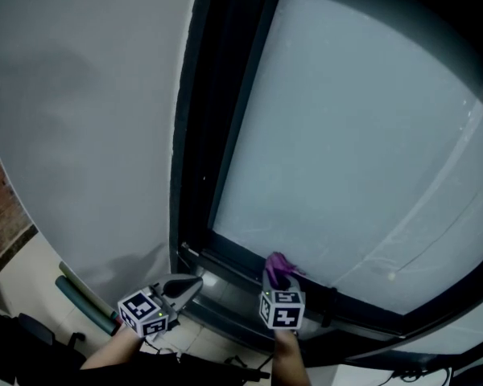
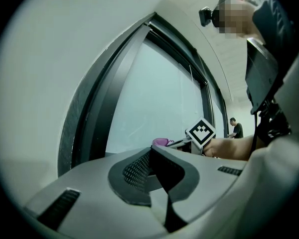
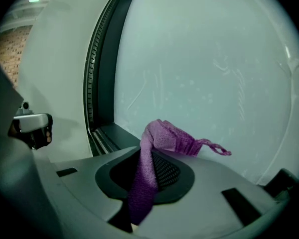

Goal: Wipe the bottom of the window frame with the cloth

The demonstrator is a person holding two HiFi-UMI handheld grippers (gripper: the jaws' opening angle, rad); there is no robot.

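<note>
Main risk, as I judge it: the purple cloth is only nipped along a narrow strip by the right gripper, w/ most of it bunched above the tips; dragged hard along the window frame's bottom rail it could pull free or fold under, so bare fingers scrape the rail instead; too light a press & the wad just skims the glass pane w/o reaching the rail; near the frame upright the cloth may snag in the grooves.

Cloth vs fingers: right fingers pinch it, strip running down betw. the pads, crumpled end & a loose thread sticking out past the tips toward the glass; in head view the wad sits at or just above the rail, contact can't be confirmed. Left gripper: fingers pressed together, nothing betw. them, by the frame's lower left corner, left of the cloth & not touching it.
</note>
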